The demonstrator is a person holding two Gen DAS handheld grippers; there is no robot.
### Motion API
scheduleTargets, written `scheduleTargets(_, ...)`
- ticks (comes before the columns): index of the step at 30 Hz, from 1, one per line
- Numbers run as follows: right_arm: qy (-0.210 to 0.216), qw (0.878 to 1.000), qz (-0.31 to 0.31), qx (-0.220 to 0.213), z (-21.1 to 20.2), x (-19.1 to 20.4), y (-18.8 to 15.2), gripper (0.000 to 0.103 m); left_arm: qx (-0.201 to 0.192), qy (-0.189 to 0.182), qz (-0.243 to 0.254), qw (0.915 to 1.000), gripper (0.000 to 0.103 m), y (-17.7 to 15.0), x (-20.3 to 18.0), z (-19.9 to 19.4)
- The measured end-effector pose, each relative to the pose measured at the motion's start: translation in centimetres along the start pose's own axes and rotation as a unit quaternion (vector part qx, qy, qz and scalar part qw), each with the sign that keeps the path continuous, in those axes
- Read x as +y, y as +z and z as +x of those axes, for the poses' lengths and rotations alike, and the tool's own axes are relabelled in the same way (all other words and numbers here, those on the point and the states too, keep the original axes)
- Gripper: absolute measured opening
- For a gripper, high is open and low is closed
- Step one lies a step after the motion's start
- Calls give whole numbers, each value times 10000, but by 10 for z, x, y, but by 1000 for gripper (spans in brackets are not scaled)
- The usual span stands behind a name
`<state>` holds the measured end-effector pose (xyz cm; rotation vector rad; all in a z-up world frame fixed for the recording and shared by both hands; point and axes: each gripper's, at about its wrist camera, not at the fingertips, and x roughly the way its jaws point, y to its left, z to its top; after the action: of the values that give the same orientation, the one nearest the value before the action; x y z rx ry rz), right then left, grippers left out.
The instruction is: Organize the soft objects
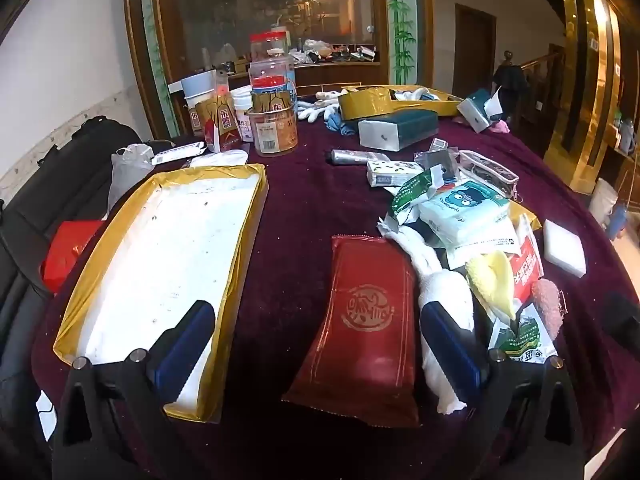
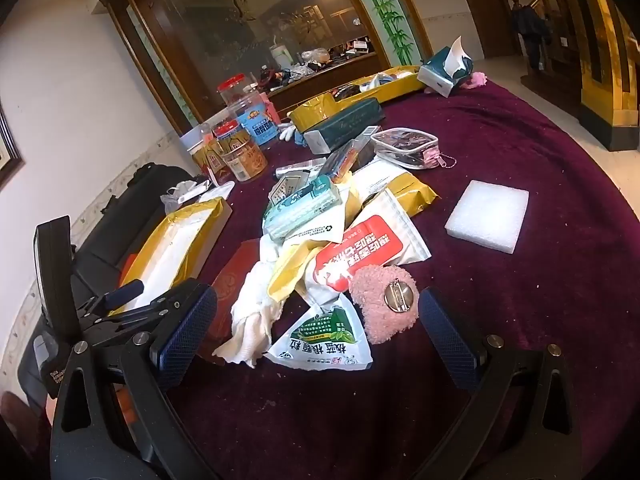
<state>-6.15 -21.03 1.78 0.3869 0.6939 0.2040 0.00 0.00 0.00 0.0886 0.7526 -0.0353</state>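
Note:
A pile of soft things lies on the purple tablecloth: a white cloth [image 1: 444, 292], a yellow cloth [image 1: 496, 284], a pink fluffy piece [image 2: 380, 304] with a metal pin, tissue packs [image 1: 464, 212] and plastic packets [image 2: 324, 344]. A red flat pouch [image 1: 364, 332] lies between my left gripper's fingers. My left gripper [image 1: 316, 344] is open and empty above it. An empty gold tray [image 1: 240, 264] with a white bottom is to its left. My right gripper [image 2: 316, 332] is open and empty, just before the pile; the left gripper [image 2: 120, 300] shows at its left.
Jars and bottles [image 1: 272, 120] stand at the back left. A second gold tray [image 1: 368, 104] with items, dark green tissue boxes [image 1: 400, 128], a clear pouch [image 2: 404, 148] and a white foam block [image 2: 488, 216] lie farther back and right. A black bag [image 1: 60, 200] sits off the table's left.

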Motion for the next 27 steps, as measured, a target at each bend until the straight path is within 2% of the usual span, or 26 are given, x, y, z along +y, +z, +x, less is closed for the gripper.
scheduleTargets(5,-31,10000,-9,64,2,-1,0,102,90,-187,-125,9997,103,2,6,1)
scheduleTargets(10,-84,9999,-74,62,6,0,-1,102,41,-21,54,10000,103,-1,-1,2)
scheduleTargets(19,-81,9999,-82,70,6,3,2,102,174,-210,107,9996,103,-3,-3,8)
scheduleTargets(21,-103,9999,-69,43,6,-3,2,102,241,-313,83,9992,103,-4,-1,10)
scheduleTargets(25,-140,9999,48,24,7,-12,2,102,308,-257,15,9992,103,-5,3,15)
scheduleTargets(27,-157,9997,103,-126,5,-19,0,102,332,-286,-48,9990,103,-5,5,17)
